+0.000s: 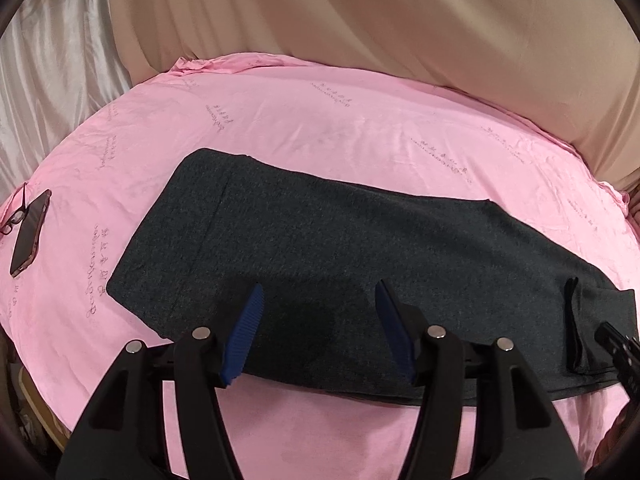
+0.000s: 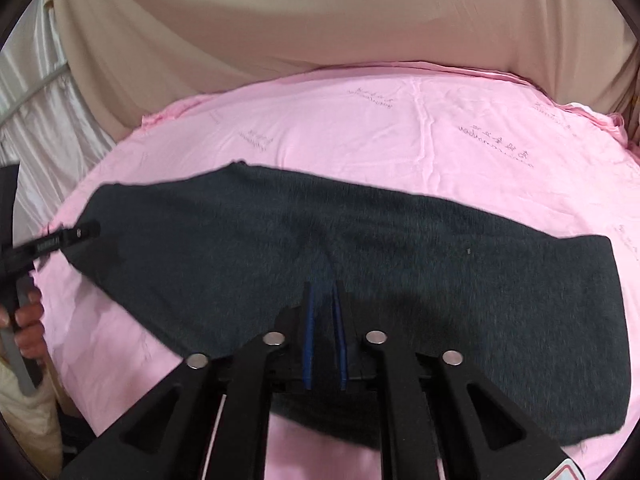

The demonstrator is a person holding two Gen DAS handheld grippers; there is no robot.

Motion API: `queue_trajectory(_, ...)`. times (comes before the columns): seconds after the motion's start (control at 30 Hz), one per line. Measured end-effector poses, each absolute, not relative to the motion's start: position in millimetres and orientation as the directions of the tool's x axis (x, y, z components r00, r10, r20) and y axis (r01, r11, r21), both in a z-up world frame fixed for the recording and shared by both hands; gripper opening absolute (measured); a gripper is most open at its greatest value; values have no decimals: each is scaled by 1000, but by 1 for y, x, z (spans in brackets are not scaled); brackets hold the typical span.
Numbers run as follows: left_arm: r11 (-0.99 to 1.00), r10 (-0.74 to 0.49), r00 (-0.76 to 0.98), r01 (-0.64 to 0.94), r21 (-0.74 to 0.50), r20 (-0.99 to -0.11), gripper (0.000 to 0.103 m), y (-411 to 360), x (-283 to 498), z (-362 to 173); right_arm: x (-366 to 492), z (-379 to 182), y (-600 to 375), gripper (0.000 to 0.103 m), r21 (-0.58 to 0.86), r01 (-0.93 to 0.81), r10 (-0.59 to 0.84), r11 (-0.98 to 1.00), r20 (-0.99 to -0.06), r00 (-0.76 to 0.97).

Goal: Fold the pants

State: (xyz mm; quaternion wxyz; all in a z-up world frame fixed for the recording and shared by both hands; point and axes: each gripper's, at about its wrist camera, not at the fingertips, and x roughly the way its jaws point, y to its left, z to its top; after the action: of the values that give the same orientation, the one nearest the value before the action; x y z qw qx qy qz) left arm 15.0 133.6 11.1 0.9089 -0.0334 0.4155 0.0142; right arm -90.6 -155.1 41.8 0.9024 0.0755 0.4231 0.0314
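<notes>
- pants (image 1: 340, 248) — dark grey, laid flat and lengthwise on the pink sheet (image 1: 360, 128), already doubled leg over leg; they lie directly ahead of and beneath both sets of jaws.
- left gripper (image 1: 320, 300) — jaws spread wide, blue pads (image 1: 244, 332) poised over the near edge of the pants, nothing held.
- right gripper (image 2: 323, 292) — jaws drawn nearly together, a narrow gap left; fabric sits right at the tips, but whether any is pinched i cannot tell.
- phone (image 1: 30, 232) — dark, in a reddish case, on the sheet well to the left of the left jaws.
- glasses (image 1: 16, 216) — just beside the phone, on its far side.
- beige drape (image 1: 400, 20) — beyond the sheet's far edge.
</notes>
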Motion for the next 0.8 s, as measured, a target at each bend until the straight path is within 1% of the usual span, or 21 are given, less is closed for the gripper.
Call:
queue_trajectory(0.03, 998, 3, 652, -55, -44, -758, 56, 133, 15, 10, -94, 42, -151, 45, 154, 0, 118, 988, -757, 642)
queue_trajectory(0.1, 998, 12, 647, -58, -33, -763, 56, 134, 15, 8, -95, 40, -139, 56, 142, -30, 129, 989, -760, 637)
queue_trajectory(0.2, 998, 17, 634, -61, -28, -773, 57, 135, 17, 4, -82, 31, -126, 56, 112, -30, 106, 993, -780, 617)
queue_trajectory(0.27, 998, 20, 628, -63, -24, -778, 57, 136, 17, 2, -70, 21, -122, 56, 59, 1, 47, 998, -802, 595)
queue_trajectory(0.33, 998, 20, 624, -59, -22, -781, 57, 137, 17, 0, -64, 15, -120, 56, 26, 15, 11, 1000, -799, 601)
queue_trajectory(0.37, 998, 20, 622, -58, -21, -783, 58, 136, 18, -1, -63, 14, -120, 54, 22, 22, 4, 1000, -800, 600)
queue_trajectory(0.4, 998, 18, 620, -56, -22, -785, 58, 138, 18, -2, -62, 15, -122, 44, 29, 37, 0, 999, -797, 603)
queue_trajectory(0.43, 998, 17, 620, -57, -24, -785, 59, 139, 18, -2, -61, 16, -129, 22, 42, 68, -7, 997, -797, 604)
queue_trajectory(0.47, 998, 15, 620, -60, -28, -784, 61, 142, 18, -2, -59, 17, -138, 14, 88, 85, 19, 992, -797, 604)
queue_trajectory(0.5, 998, 14, 622, -62, -32, -783, 62, 144, 18, -2, -59, 18, -148, 8, 154, 99, 64, 983, -794, 604)
queue_trajectory(0.57, 997, 14, 626, -70, -39, -780, 62, 149, 17, 0, -60, 21, -162, 8, 280, 120, 150, 952, -773, 616)
queue_trajectory(0.63, 995, 12, 633, -81, -51, -774, 62, 157, 17, 2, -59, 33, -161, 8, 338, 99, 199, 936, -740, 643)
queue_trajectory(0.73, 991, 12, 641, -109, -76, -768, 62, 172, 16, 5, -51, 42, -145, 8, 339, 38, 231, 940, -714, 661)
queue_trajectory(0.8, 987, 12, 640, -132, -95, -768, 62, 182, 18, 5, -40, 33, -134, 8, 331, 13, 248, 943, -733, 634)
